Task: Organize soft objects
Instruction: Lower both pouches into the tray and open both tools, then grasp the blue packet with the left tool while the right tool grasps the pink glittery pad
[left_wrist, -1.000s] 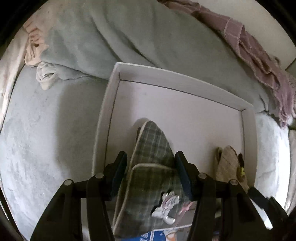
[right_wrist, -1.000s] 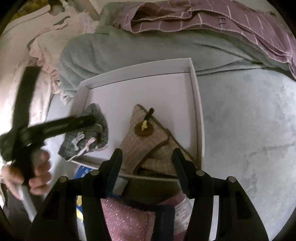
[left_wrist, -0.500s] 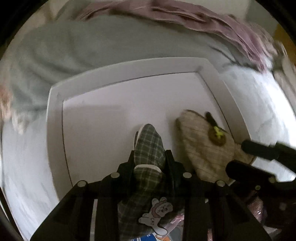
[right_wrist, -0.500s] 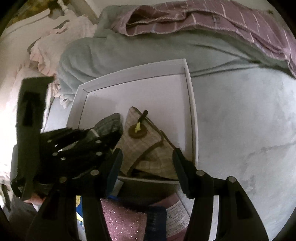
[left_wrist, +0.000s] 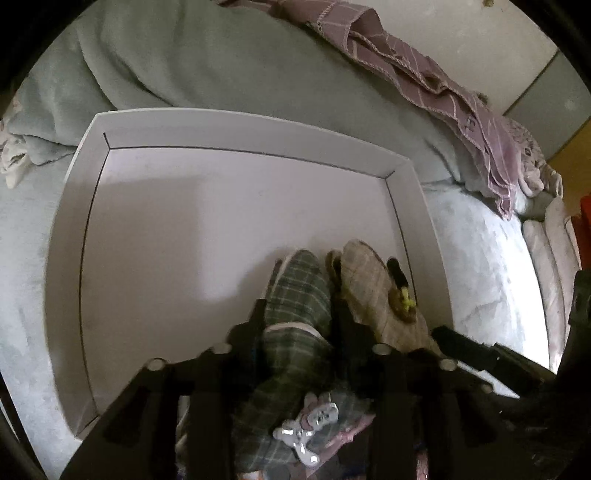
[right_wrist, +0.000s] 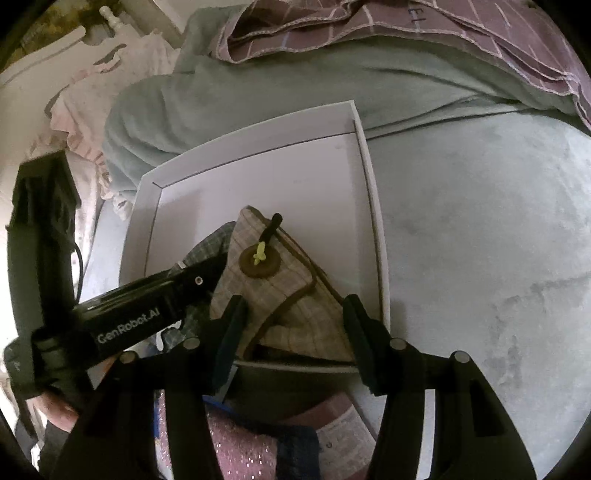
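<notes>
My left gripper (left_wrist: 297, 314) is shut on a green plaid slipper (left_wrist: 299, 295) and holds it in a white tray (left_wrist: 229, 125), right beside a beige plaid slipper (left_wrist: 369, 280) with a brown button. In the right wrist view the left gripper (right_wrist: 218, 266) reaches in from the left, with the green slipper (right_wrist: 210, 243) pressed against the beige slipper (right_wrist: 280, 291). My right gripper (right_wrist: 291, 317) is open and empty, hovering over the beige slipper's heel at the tray's (right_wrist: 258, 151) near edge.
The tray lies on a grey-green fleece bed cover (right_wrist: 480, 258). A bunched green blanket (left_wrist: 221, 66) and a purple checked blanket (left_wrist: 461, 103) lie behind it. Pink clothes (right_wrist: 96, 110) are at the left. A pink glittery item (right_wrist: 240, 450) lies below the right gripper.
My left gripper closed on the green slipper and carried it rightward against the beige slipper. The right gripper stayed open and nearly still.
</notes>
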